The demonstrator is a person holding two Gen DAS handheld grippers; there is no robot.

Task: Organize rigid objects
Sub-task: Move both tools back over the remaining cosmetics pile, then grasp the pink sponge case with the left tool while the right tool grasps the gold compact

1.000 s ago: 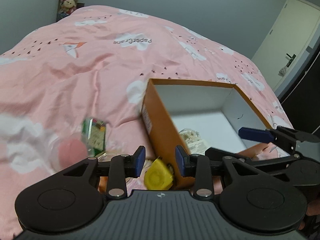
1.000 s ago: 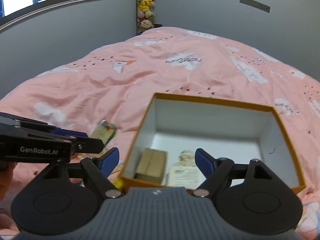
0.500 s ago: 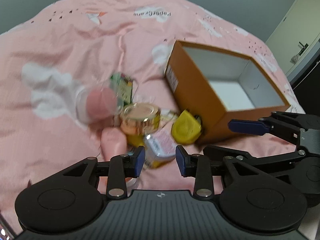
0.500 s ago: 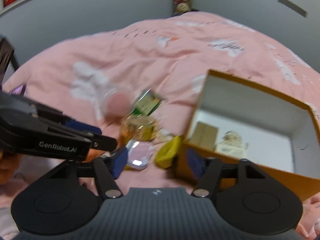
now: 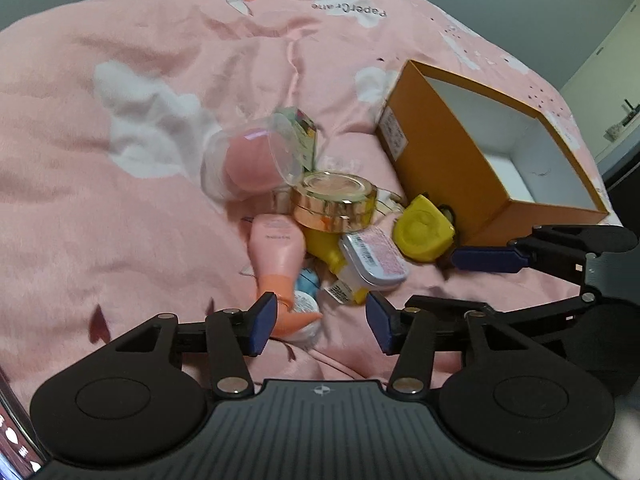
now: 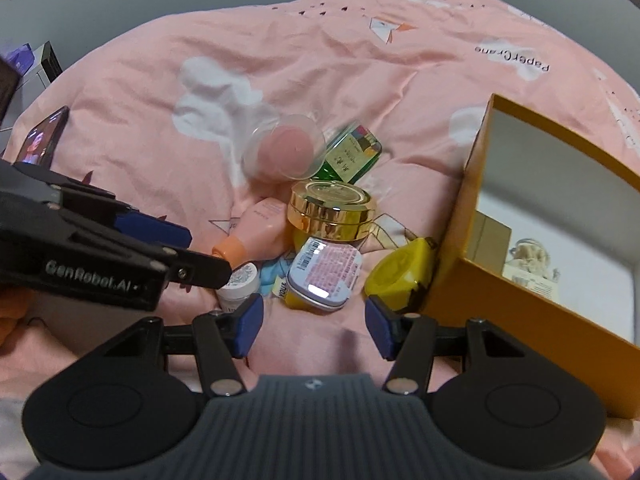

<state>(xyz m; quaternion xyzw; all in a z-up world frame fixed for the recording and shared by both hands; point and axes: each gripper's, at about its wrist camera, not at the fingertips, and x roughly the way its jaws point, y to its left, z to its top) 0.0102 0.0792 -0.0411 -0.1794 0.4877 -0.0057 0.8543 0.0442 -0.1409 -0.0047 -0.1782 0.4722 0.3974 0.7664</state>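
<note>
Left gripper (image 5: pixel 322 322) opening empty over pink tube (image 5: pixel 278 258), right gripper (image 6: pixel 312 326) released; I risk nudging the gold-lidded jar (image 5: pixel 335 201) off the pile.

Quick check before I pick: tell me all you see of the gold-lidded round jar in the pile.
The gold-lidded round jar is squat, with a shiny metallic gold lid and a yellowish body below. It stands lid up and slightly tilted in the middle of the pile, resting on other items. The clear pot with pink contents lies right behind it and the pink tube alongside. Neither gripper touches it.
</note>
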